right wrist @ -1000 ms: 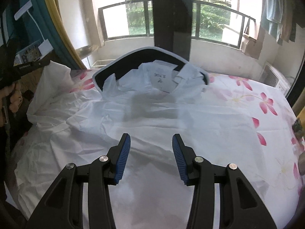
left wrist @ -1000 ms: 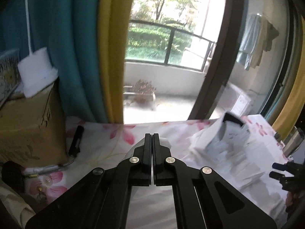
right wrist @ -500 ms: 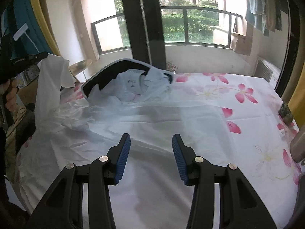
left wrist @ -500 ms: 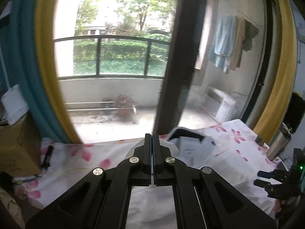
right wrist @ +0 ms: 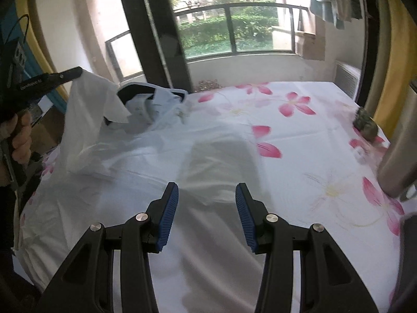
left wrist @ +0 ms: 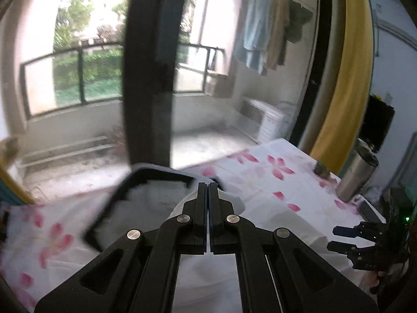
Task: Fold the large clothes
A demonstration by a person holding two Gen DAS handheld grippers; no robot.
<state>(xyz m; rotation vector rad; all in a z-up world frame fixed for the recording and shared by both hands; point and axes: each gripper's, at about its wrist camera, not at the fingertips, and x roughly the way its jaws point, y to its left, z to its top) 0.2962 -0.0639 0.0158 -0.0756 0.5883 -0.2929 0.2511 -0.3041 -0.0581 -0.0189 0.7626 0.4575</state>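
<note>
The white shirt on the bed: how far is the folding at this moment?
Done: the white shirt lies spread, collar toward the window. In hand: the left gripper, jaws shut, holds one side of the shirt lifted above the floral sheet. Left: the lifted part is not yet laid down; the right gripper hovers open over the body, and no finished fold shows.

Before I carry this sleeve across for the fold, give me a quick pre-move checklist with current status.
1. Left hand-held gripper shut on the white cotton shirt: ok, the sleeve hangs from its tip.
2. Sleeve lifted off the shirt body: ok.
3. Right hand-held gripper open and holding nothing: ok, it hovers above the shirt.
4. Shirt body flat: not ok, wrinkled near the collar.
5. Steel tumbler off the shirt: ok, it stands at the right edge of the floral bedsheet.
6. Far sleeve position: cannot tell.
</note>
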